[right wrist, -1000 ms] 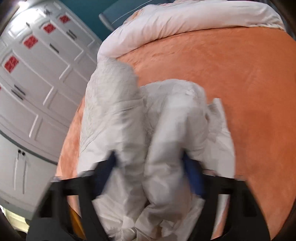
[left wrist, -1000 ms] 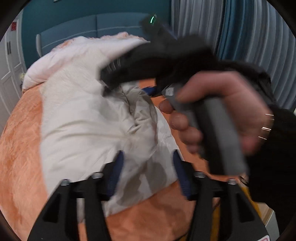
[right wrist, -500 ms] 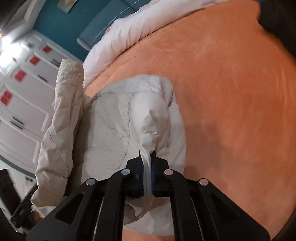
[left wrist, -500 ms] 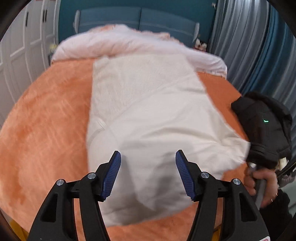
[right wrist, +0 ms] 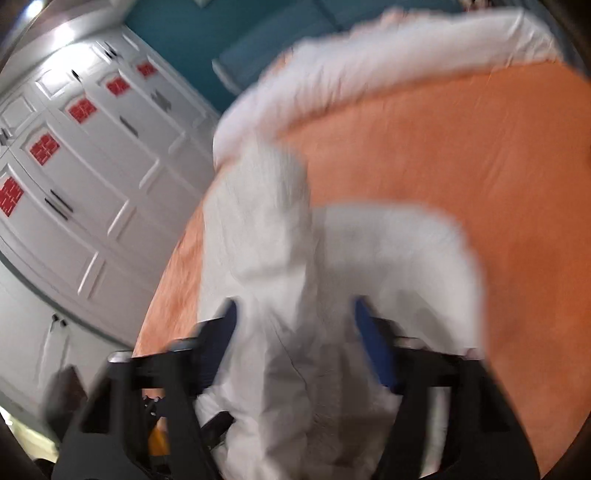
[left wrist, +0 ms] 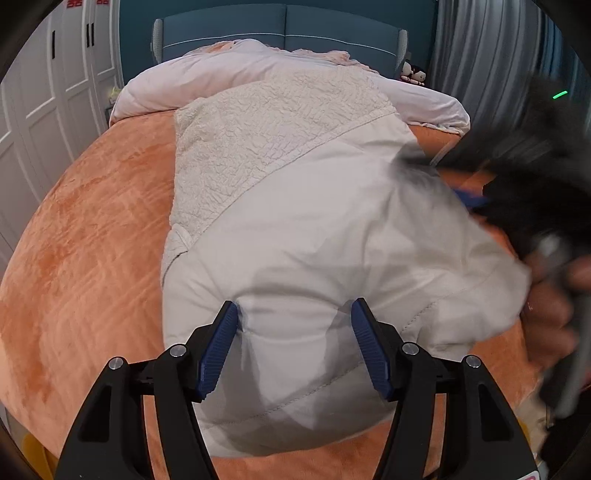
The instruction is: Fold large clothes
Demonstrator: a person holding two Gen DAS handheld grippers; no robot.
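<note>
A large cream jacket (left wrist: 295,221) lies lengthwise on the orange bed cover (left wrist: 92,240); its far part is crinkled fabric, its near part smooth. My left gripper (left wrist: 295,347) is open just above the jacket's near end, holding nothing. My right gripper shows blurred in the left wrist view (left wrist: 476,199) at the jacket's right edge. In the right wrist view the right gripper (right wrist: 295,350) is open, with bunched jacket cloth (right wrist: 280,258) lying between its spread fingers. That view is motion-blurred.
A white duvet (left wrist: 258,74) is heaped at the head of the bed before a teal headboard (left wrist: 284,26). White wardrobe doors (right wrist: 74,166) stand to the left. Grey-blue curtains (left wrist: 480,55) hang to the right.
My right gripper was shut on a fold of the jacket half a second ago; now it is open and has swung in over the jacket's right edge. My left gripper stayed open, slightly closer.
</note>
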